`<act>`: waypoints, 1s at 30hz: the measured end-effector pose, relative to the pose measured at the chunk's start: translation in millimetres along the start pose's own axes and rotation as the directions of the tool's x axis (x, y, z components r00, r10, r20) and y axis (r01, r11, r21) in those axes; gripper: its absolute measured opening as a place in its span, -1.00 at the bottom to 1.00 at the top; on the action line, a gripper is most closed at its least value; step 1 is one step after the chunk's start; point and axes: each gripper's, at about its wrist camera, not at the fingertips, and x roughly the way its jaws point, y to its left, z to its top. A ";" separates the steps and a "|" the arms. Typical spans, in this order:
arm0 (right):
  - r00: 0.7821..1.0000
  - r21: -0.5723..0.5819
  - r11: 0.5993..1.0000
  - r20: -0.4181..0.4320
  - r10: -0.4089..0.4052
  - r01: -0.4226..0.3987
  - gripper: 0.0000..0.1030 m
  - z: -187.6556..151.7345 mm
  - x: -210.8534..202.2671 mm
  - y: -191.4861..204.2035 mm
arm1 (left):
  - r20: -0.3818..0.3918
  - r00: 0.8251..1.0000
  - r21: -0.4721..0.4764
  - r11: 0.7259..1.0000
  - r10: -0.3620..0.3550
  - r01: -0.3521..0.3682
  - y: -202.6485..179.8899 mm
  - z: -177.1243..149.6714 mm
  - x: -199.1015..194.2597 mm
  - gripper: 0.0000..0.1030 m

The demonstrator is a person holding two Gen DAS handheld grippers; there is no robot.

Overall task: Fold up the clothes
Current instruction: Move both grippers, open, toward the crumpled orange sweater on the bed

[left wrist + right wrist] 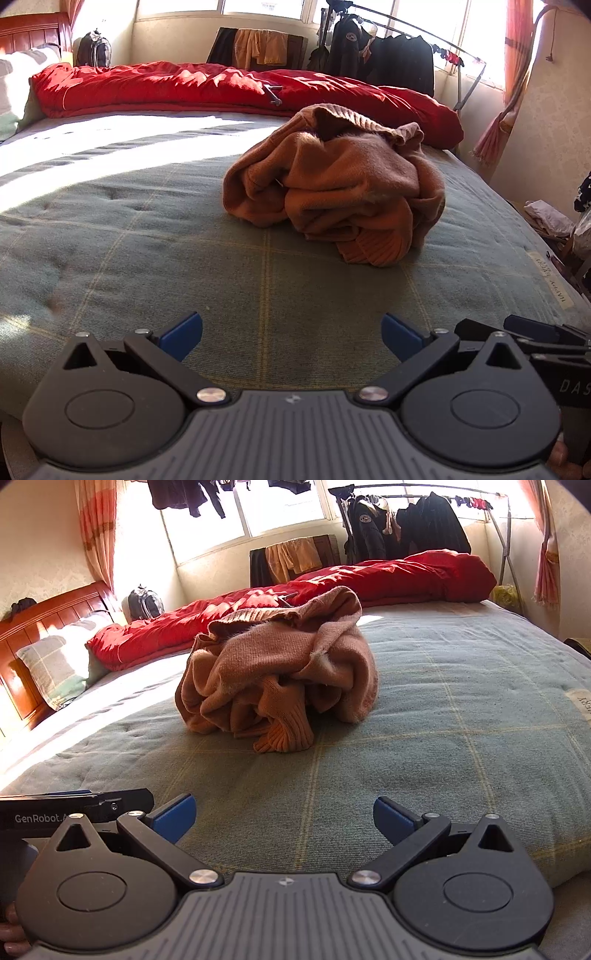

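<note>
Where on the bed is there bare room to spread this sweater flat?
Widest bare patch: the green plaid cover between both open grippers, left and right, and the crumpled orange sweater, running toward the pillow. Crowded behind: the red quilt lines the far edge, just past the sweater.

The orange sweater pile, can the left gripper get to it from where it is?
Probably yes. The left gripper is open and only bare bed cover lies between it and the crumpled orange sweater.
</note>
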 end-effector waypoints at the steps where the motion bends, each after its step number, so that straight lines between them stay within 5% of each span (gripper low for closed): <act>1: 1.000 -0.001 1.000 0.000 -0.005 0.005 1.00 0.0 -0.2 -0.5 | 0.000 1.000 -0.002 1.000 0.004 -0.004 -1.6 0.7 0.5 0.99; 7: 0.999 -0.010 0.999 0.002 -0.032 0.032 1.00 0.2 -1.1 -3.4 | 0.056 0.998 0.079 0.997 0.007 -0.011 -12.4 -0.3 -3.6 0.99; 12: 0.999 -0.011 0.999 0.009 -0.041 0.041 1.00 2.4 -2.4 -6.3 | 0.041 0.999 0.049 0.999 -0.002 0.000 -9.2 3.9 -5.2 0.99; 30: 0.993 -0.089 0.989 0.017 -0.115 0.116 1.00 41.0 22.3 -3.7 | 0.167 0.981 0.117 0.985 0.103 -0.124 14.1 36.2 -3.7 0.98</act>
